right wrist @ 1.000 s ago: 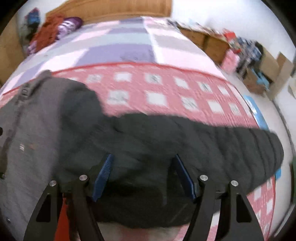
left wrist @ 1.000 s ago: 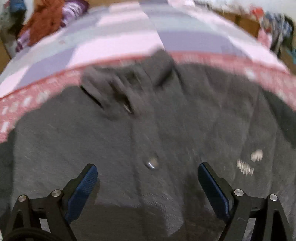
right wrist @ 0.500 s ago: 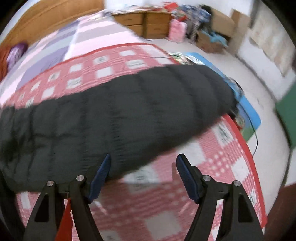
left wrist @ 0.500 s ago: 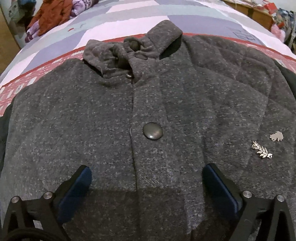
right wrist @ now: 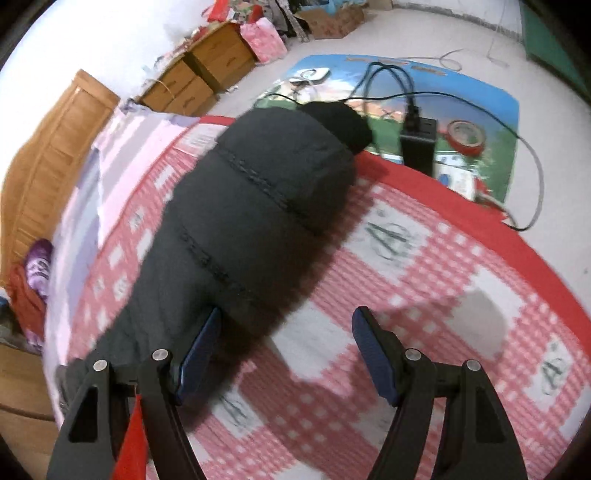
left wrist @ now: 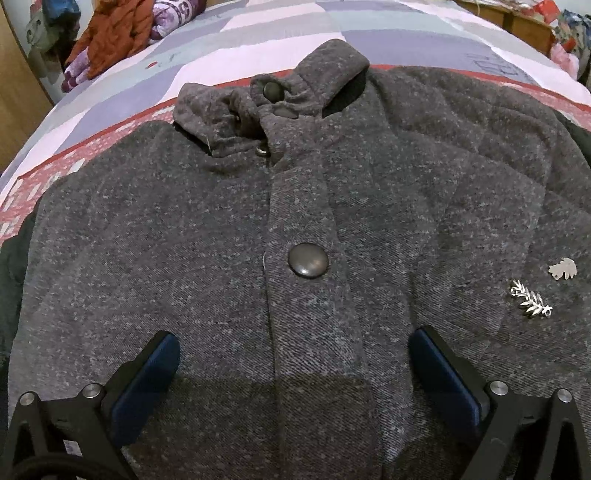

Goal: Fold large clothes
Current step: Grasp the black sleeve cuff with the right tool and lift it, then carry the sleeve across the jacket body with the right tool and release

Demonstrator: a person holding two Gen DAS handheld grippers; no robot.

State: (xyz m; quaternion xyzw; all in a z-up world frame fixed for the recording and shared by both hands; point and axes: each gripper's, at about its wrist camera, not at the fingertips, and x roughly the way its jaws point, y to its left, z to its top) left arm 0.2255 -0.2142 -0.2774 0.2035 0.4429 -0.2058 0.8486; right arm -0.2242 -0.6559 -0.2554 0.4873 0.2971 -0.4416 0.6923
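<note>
A grey tweed coat (left wrist: 207,236) lies front-up on the bed, buttoned, with its collar (left wrist: 325,74) at the far end. A dark button (left wrist: 307,260) sits on the placket and two silver leaf brooches (left wrist: 532,302) on the chest at right. My left gripper (left wrist: 295,354) hovers open over the coat's front, with the placket between its wide-spread fingers. In the right wrist view the coat's dark quilted sleeve (right wrist: 251,206) stretches toward the bed's edge, its cuff (right wrist: 343,123) hanging over. My right gripper (right wrist: 288,332) is open: its left finger sits against the sleeve's near edge and its right finger over the bedspread.
A red-and-white checked bedspread (right wrist: 424,295) covers the bed. Orange and purple clothes (left wrist: 110,33) are piled near the headboard. Beyond the bed's edge a floor mat (right wrist: 480,110) holds a black box (right wrist: 419,142), cables and a red tape roll (right wrist: 465,136). Wooden drawers (right wrist: 199,74) line the wall.
My right gripper has swept along the sleeve toward the cuff and rolled, so the floor now shows ahead. My left gripper's jaws have widened a little over the coat's front.
</note>
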